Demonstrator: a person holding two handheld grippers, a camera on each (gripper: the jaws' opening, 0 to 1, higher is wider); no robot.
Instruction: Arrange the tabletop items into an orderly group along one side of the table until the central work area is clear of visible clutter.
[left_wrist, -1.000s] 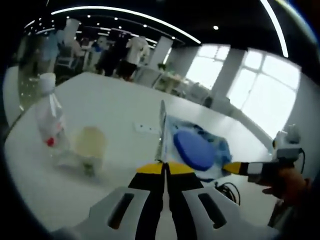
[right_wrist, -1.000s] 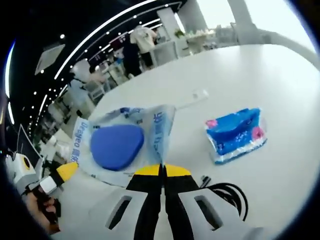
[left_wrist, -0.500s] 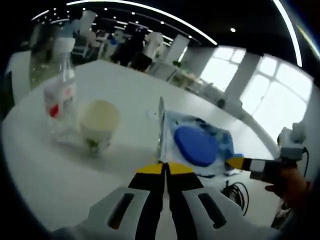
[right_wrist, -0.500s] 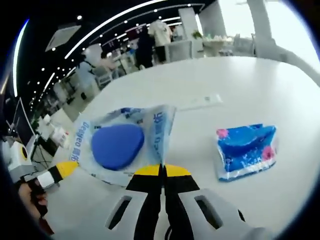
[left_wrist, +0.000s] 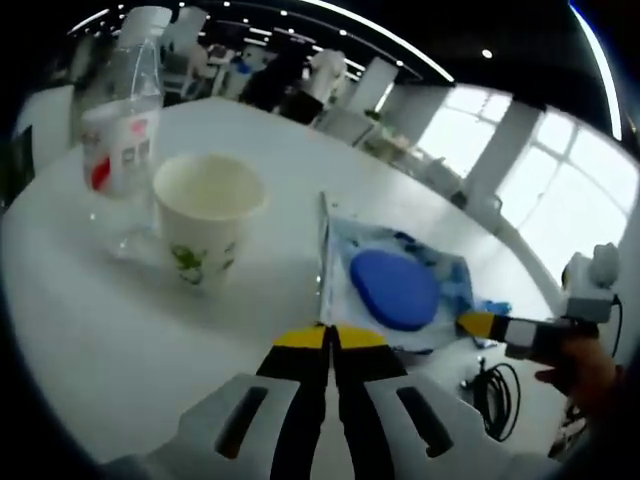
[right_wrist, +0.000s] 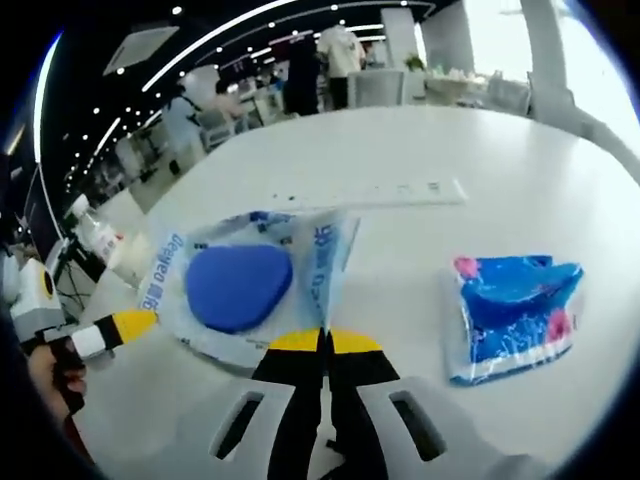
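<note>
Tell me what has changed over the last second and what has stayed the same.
Both grippers, left gripper and right gripper, have carried the clear bag with the blue pad toward the paper cup and water bottle, which now loom much nearer in the left gripper view. Both stay shut on the bag. The blue tissue pack appears to lie where it was.

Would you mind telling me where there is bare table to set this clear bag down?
Bare table lies beyond the white power strip. It is crowded by the paper cup and water bottle, and by the blue tissue pack.
</note>
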